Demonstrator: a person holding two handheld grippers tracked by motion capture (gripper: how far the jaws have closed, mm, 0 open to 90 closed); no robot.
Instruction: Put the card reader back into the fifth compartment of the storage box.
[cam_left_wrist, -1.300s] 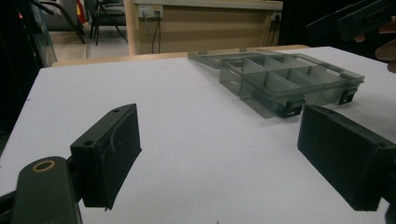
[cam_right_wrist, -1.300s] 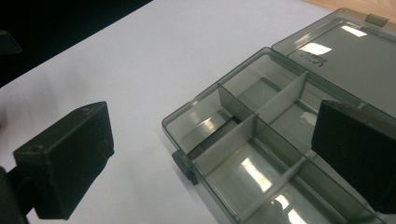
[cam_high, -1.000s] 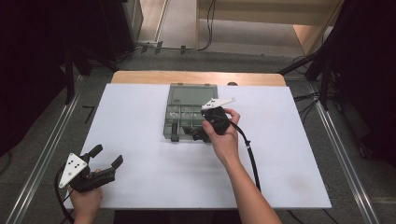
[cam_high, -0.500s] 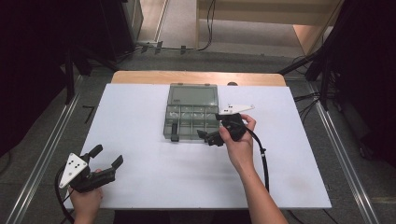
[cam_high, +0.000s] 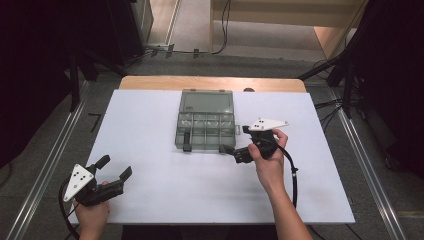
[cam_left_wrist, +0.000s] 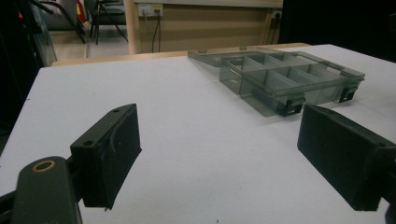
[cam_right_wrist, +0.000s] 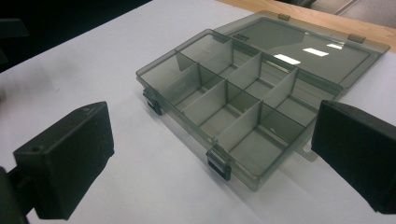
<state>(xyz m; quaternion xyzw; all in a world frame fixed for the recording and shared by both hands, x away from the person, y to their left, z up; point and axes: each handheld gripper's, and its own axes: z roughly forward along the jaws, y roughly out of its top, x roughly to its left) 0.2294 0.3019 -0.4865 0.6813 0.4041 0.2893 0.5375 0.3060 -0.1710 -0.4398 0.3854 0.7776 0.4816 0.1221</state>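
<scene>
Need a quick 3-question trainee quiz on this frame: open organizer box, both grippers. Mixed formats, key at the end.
1. True or false: the organizer box lies with its lid shut.
2. Which gripper is nearer the box? A) left gripper B) right gripper
3. Fill in: both grippers' jaws stand ____, holding nothing.

Key:
1. False. The lid lies open and flat on the table, and the compartments look empty.
2. B. It is just beside the box's near right corner; the left is at the table's near left corner.
3. open

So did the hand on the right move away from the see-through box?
Yes. The right tongs pulled back off the smoky clear plastic compartment box, toward its right front corner.
</scene>
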